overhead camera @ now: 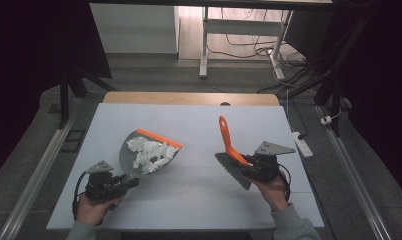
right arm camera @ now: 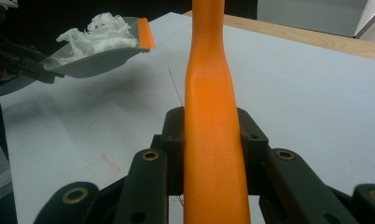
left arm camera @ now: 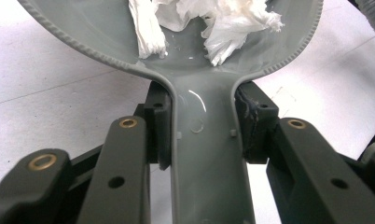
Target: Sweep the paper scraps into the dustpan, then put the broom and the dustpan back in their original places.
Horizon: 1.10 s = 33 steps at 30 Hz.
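A grey dustpan (overhead camera: 148,154) with an orange lip holds a heap of white paper scraps (overhead camera: 148,153). My left gripper (overhead camera: 130,181) is shut on its handle at the near left of the table. In the left gripper view my left gripper (left arm camera: 203,130) has both pads pressed against the grey dustpan handle (left arm camera: 205,140), with the paper scraps (left arm camera: 209,23) just beyond. A brush with an orange handle (overhead camera: 226,140) and a grey bristle head (overhead camera: 233,171) sits in my right gripper (overhead camera: 246,167), lifted off the table. In the right gripper view my right gripper (right arm camera: 213,140) clamps the orange handle (right arm camera: 213,116), and the dustpan (right arm camera: 97,56) hangs at upper left.
The white tabletop (overhead camera: 194,200) has a wooden strip (overhead camera: 189,98) along its far edge. A white desk frame (overhead camera: 239,35) and loose cables stand on the floor beyond. A power strip (overhead camera: 301,142) lies on the floor to the right of the table.
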Tool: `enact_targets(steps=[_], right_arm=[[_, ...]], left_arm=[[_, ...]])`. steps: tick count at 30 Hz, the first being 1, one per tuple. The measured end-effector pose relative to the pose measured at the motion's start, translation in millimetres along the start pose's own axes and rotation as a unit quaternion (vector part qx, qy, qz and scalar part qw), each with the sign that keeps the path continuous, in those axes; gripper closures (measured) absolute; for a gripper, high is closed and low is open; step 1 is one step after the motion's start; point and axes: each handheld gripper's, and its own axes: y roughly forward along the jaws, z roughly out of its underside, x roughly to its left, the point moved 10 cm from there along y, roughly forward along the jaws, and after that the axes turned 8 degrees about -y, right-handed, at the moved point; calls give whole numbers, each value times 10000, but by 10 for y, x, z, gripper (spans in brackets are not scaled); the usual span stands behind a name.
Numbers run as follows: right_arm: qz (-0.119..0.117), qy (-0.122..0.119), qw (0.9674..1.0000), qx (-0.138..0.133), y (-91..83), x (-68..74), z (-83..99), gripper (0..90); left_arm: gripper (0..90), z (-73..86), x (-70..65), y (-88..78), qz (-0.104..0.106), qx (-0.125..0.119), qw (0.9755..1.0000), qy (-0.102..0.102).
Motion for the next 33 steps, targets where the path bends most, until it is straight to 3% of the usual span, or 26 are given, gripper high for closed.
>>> enact_targets(steps=[20, 33], right_arm=[[-138, 39, 9996, 243, 70, 17, 91, 701], [-236, 111, 9990, 372, 131, 69, 130, 701]], left_arm=[[613, -14, 183, -38, -289, -227, 9986, -378], [613, 34, 295, 41, -681, -219, 9951, -688]])
